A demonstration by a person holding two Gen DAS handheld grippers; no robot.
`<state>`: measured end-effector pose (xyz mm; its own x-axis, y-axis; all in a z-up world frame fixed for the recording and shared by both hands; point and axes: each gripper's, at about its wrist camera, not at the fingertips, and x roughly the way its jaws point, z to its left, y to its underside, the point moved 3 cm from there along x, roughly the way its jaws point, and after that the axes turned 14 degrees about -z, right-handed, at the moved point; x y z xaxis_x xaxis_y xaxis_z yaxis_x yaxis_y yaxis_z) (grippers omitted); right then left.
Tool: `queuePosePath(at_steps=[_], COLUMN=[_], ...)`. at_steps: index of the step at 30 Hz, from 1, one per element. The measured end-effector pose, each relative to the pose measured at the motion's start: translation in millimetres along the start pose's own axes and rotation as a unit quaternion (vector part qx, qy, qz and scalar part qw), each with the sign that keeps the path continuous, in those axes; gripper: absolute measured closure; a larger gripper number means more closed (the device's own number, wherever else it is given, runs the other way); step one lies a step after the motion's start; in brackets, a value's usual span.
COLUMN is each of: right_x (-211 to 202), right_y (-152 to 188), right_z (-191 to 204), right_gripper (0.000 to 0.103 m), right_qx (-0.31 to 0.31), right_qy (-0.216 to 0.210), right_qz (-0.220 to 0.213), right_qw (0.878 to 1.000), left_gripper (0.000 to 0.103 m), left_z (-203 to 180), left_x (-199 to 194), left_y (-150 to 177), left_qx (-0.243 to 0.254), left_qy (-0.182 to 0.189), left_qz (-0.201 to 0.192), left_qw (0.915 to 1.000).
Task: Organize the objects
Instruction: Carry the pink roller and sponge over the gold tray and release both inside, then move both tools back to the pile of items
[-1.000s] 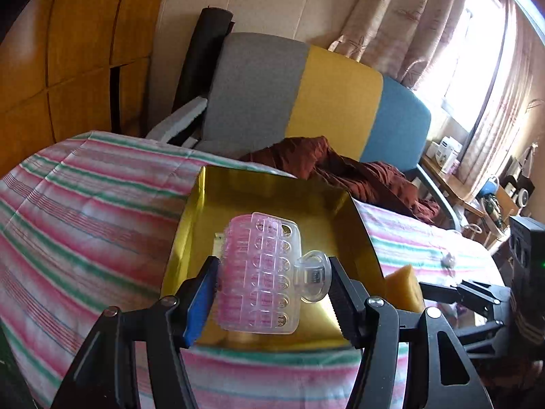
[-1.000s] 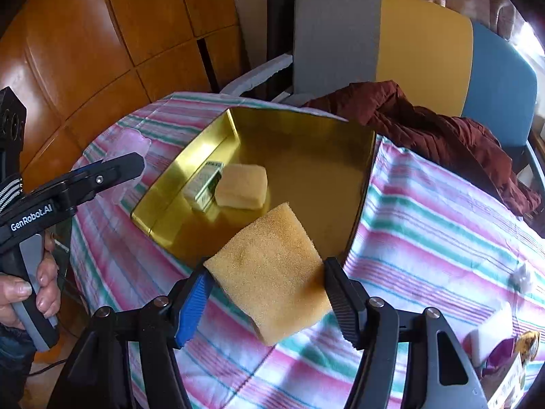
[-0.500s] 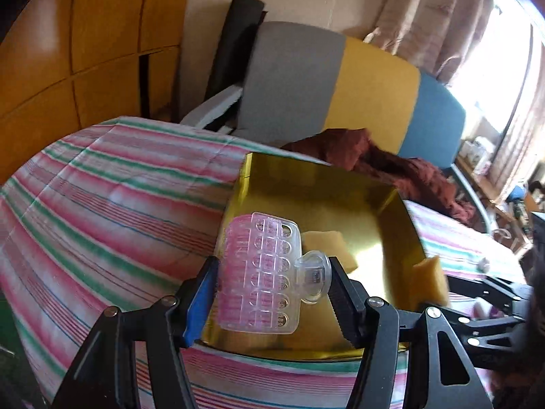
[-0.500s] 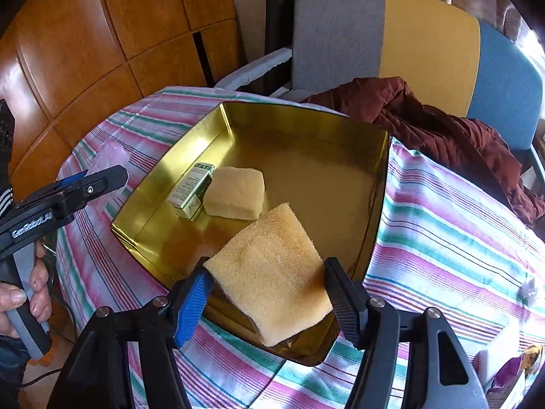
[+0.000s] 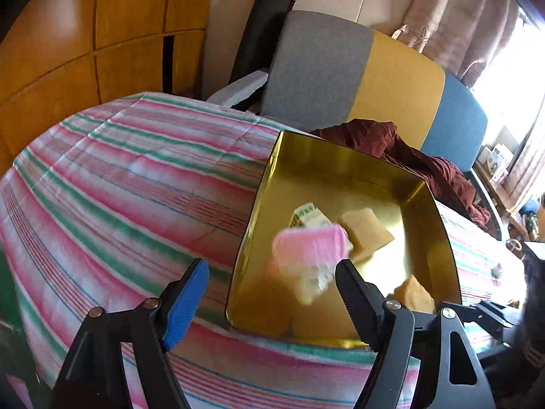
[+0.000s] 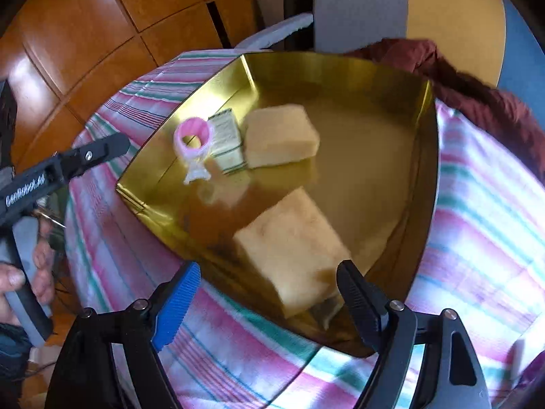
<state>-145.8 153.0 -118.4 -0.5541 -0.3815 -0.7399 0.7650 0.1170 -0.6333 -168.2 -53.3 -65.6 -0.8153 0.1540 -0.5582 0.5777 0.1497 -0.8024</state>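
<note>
Both jaws have just been opening: the left hand-held gripper [image 5: 272,293] has let go of the pink hair clip [image 6: 192,143], the right hand-held gripper [image 6: 265,293] of the large sponge [image 6: 293,248]. Each gapes, empty. Clip and sponge are now in the gold tray [image 6: 340,64], beside a small box [image 6: 226,139] and smaller sponge [image 6: 279,136], on the striped worktop [image 5: 136,177].

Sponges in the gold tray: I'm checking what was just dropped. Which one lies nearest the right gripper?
The larger sponge, just ahead of the open right gripper near the tray's front rim. The smaller sponge lies farther back, beside the small box.
</note>
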Motion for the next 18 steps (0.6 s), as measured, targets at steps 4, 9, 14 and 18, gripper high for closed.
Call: queuePosePath(at_steps=[4, 9, 14, 18], right_x=[-0.6, -8.2, -26.9, -47.3], right_y=[14.3, 27.4, 43.7, 59.8], right_z=[5.2, 9.3, 1.2, 1.4], right_gripper=[0.020, 0.024, 0.034, 0.040], right_qx=[-0.016, -0.038, -0.038, -0.030], right_qy=[-0.011, -0.010, -0.007, -0.033], right_qz=[0.017, 0.031, 0.033, 0.026], right_qw=[1.000, 0.999, 0.999, 0.999], left_gripper=[0.025, 0.025, 0.025, 0.025], left_z=[-1.8, -2.7, -3.1, -6.7], left_x=[-13.9, -32.7, -55.7, -76.0], left_y=[11.5, 25.3, 33.2, 36.5], left_qx=[-0.010, -0.024, -0.038, -0.042], left_qy=[0.008, 0.019, 0.031, 0.045], left_qz=[0.004, 0.010, 0.008, 0.002], left_qw=[0.9999, 0.9995, 0.9988, 0.9981])
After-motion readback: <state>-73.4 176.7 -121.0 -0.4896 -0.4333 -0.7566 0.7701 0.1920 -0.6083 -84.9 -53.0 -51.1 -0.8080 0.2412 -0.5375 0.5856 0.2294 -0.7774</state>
